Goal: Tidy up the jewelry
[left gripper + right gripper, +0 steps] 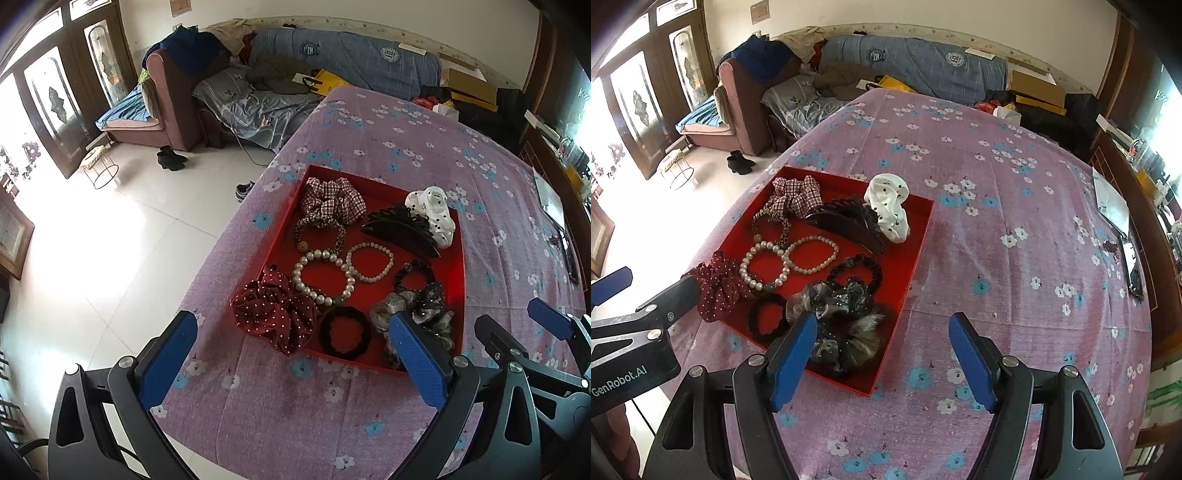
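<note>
Both the left gripper and right gripper are held wide open, empty; soft scrunchies are easily pinched, slippery pearl bracelets best taken across the beads.

Floral purple tablecloth under red tray.

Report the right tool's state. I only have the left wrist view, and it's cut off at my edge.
Observer: The right tool is open and holds nothing.
Operator: Give its position.
Observer: Its left finger overlaps the grey scrunchie; its right finger is over bare cloth, right of the tray.
Operator: Check the tray corner my finger hides.
Observer: That corner shows plain red rim; the scrunchie lies inside it.
</note>
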